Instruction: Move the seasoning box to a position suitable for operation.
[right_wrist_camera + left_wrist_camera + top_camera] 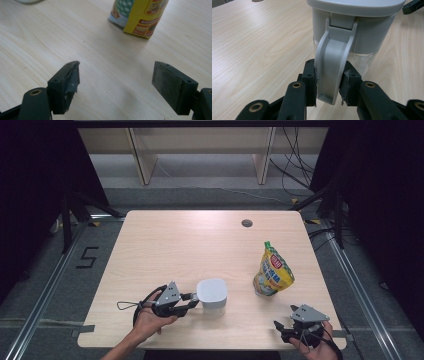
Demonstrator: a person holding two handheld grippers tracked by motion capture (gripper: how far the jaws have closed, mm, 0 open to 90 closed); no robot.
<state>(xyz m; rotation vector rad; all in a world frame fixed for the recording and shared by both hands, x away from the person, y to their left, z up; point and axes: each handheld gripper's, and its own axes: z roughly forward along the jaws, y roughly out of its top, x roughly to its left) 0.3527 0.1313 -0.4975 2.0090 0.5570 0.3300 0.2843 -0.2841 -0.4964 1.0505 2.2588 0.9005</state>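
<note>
A clear container with a grey-white lid [212, 295] stands near the table's front middle. My left gripper [192, 300] is shut on the container's grey side clasp [333, 65], one pad on each side of it. A yellow snack bag [273, 270] stands upright to the right of the container, and its bottom [137, 17] lies ahead of my right gripper. My right gripper [283, 327] rests by the front right edge, open, with bare wood between its pads [172, 85].
The light wood table [190, 245] has a round cable hole [246, 223] at the back right. Beyond the table stand wooden shelf legs and loose cables on a grey floor. Black curtains close off both sides.
</note>
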